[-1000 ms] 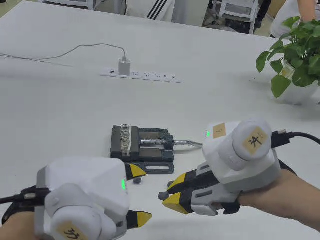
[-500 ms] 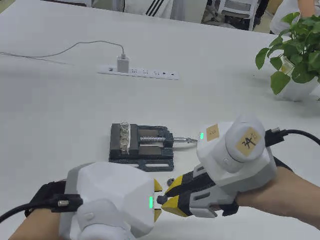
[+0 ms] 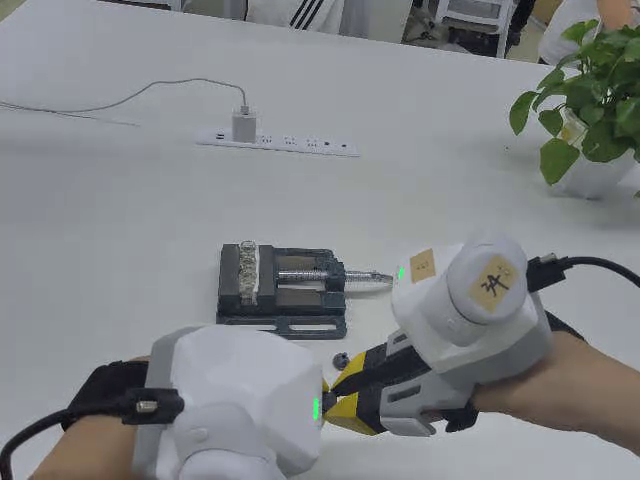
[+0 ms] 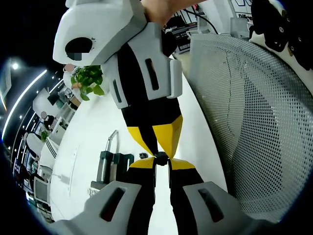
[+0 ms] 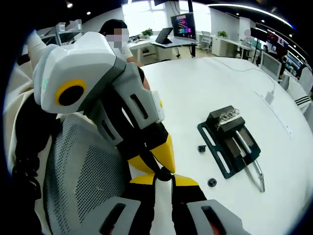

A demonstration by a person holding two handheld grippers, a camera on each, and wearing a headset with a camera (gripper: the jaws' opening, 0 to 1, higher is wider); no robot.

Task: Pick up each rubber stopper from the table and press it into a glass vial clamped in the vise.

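A small dark rubber stopper point(image 4: 160, 157) sits pinched where the two grippers meet tip to tip, low in front of the vise. My left gripper point(image 4: 161, 164) is shut on the stopper point(image 5: 165, 174), and so is my right gripper point(image 5: 164, 179), which reaches in from the opposite side. In the head view the yellow tips touch at the right gripper point(image 3: 330, 397), with the left gripper's white body covering its own jaws. The black vise point(image 3: 282, 292) clamps a row of glass vials point(image 3: 248, 270). Loose stoppers point(image 5: 212, 182) point(image 5: 202, 148) lie beside the vise point(image 5: 230, 139); one stopper point(image 3: 341, 358) shows near the tips.
The vise's screw handle point(image 3: 365, 278) sticks out to the right. A power strip point(image 3: 290, 147) with a white charger point(image 3: 243, 127) and cable lies at the back. A potted plant point(image 3: 590, 90) stands far right. A mesh chair back point(image 4: 244, 122) is close behind the grippers.
My left gripper has swung right with its jaws open, met the right gripper's tips and closed on the stopper held there. The right gripper has barely moved.
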